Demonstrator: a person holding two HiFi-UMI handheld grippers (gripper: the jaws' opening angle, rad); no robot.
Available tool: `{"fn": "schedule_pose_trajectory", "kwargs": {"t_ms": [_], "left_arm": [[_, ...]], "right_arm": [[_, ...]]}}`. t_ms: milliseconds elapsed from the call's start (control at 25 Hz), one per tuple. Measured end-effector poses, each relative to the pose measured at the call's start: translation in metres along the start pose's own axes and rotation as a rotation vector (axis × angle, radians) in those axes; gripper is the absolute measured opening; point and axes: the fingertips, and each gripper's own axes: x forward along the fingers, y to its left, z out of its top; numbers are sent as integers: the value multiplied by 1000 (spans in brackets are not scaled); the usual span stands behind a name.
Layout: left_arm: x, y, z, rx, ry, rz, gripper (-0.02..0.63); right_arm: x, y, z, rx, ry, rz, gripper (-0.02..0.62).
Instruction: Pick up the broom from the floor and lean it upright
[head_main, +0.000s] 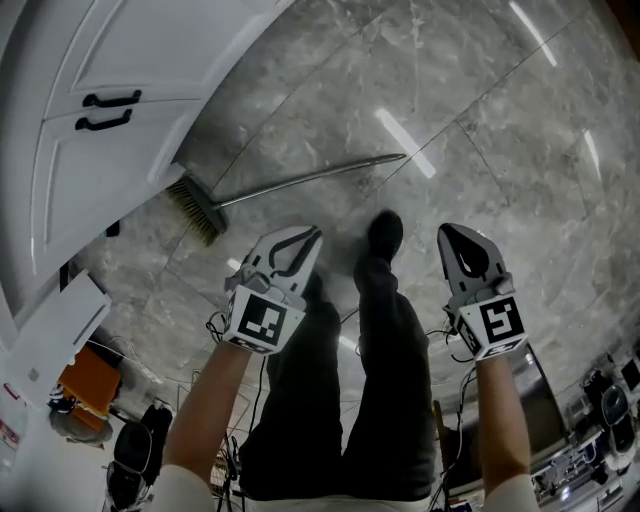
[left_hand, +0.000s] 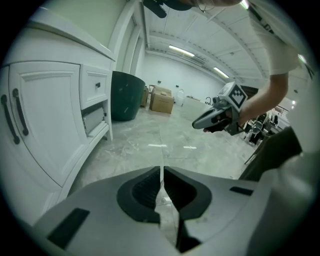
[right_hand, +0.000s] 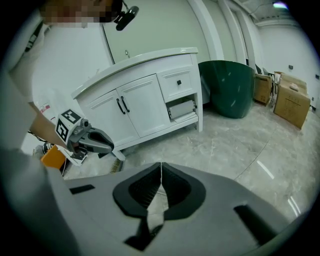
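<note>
1. The broom (head_main: 300, 181) lies flat on the grey marble floor (head_main: 520, 140) in front of the white cabinet (head_main: 90, 150). Its brush head (head_main: 196, 208) lies just beside the cabinet's foot, and its thin metal handle (head_main: 350, 167) runs away from the cabinet.
2. The left tongs (head_main: 303, 240) hover above the floor near the brush end, on the side of the broom away from the cabinet and not touching it. Their tips are pressed together with nothing between them.
3. The right tongs (head_main: 456, 240) hang farther from the cabinet than the left pair and well apart from the broom. They too are pressed together and hold nothing.
4. Both tongs slant down toward the floor, each at the end of a bare forearm (head_main: 205, 420).
5. The person's legs (head_main: 385, 400), in dark trousers, show between the two tongs. One dark shoe (head_main: 385, 235) rests near the handle, on its side away from the cabinet.
6. A dark green bin (right_hand: 227, 87) stands just past the cabinet's far end, with cardboard boxes (right_hand: 290, 97) beyond it.
</note>
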Motion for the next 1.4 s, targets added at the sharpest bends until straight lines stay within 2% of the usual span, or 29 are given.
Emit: {"fn": "schedule_pose_trajectory", "kwargs": {"t_ms": [400,640,840,920,1120,1400], "left_arm": [[85,22,-112,108,56,-128,14],[139,36,-173,147,78,-195,15],[189,46,-218,189,100,-222,31],[208,46,-237,197,120,-237,108],[243,50,-287,264,192,-261,109],[276,62,-343,290,268,-241,146]], "right_arm": [[82,-17,-69,-54,5,64,6],[127,-34,-95,-73,-23,106,6],[163,-48,-128,-80,-54,142,6],[173,-54,-143,-84,-46,140,6],[193,-60,-170,-106,-38,131,6],[213,-59,-198,-119,-25,141,6]]}}
